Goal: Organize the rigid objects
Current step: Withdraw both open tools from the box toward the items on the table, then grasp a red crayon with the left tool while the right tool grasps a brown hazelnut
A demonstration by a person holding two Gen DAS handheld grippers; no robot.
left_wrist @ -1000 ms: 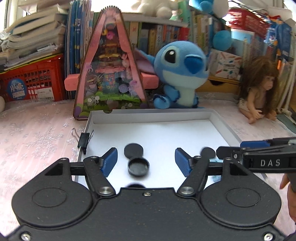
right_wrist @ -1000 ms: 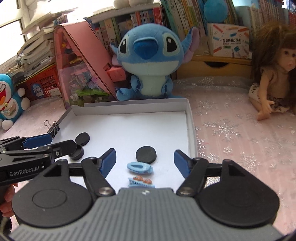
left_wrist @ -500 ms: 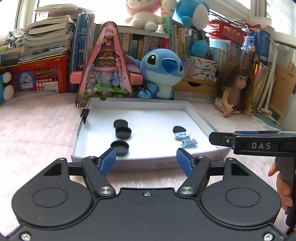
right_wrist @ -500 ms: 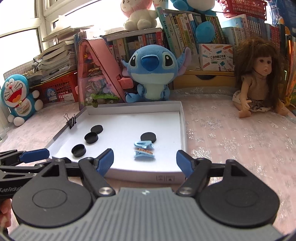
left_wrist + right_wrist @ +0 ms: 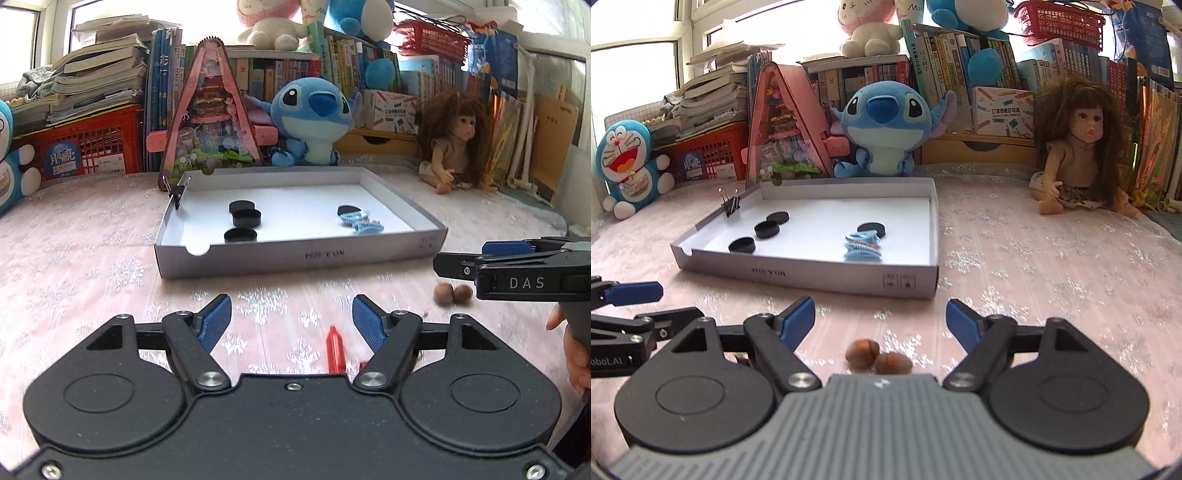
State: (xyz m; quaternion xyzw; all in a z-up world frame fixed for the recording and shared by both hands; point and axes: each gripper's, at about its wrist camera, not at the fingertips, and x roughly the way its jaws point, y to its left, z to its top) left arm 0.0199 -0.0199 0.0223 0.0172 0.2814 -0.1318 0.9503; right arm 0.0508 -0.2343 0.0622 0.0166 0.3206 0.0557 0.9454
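A shallow white box lid [image 5: 295,254] [image 5: 812,275] lies on the pink cloth. In it are black round caps [image 5: 245,218] [image 5: 767,229] and two blue hair clips [image 5: 360,221] [image 5: 862,245]. My left gripper [image 5: 291,321] is open and empty, in front of the lid, above a red pen-like piece [image 5: 335,350]. My right gripper [image 5: 881,319] is open and empty, with two brown nuts [image 5: 877,356] [image 5: 452,293] on the cloth between its fingers.
A black binder clip [image 5: 176,192] [image 5: 730,205] sits on the lid's far left rim. Behind the lid stand a pink triangular toy house [image 5: 210,122], a blue Stitch plush [image 5: 314,118], a doll [image 5: 456,144] and book shelves. A Doraemon plush [image 5: 626,166] is at the left.
Both grippers have pulled back out of the lid toward the near side of the table. The red piece and the nuts have come into view. Both stay open.
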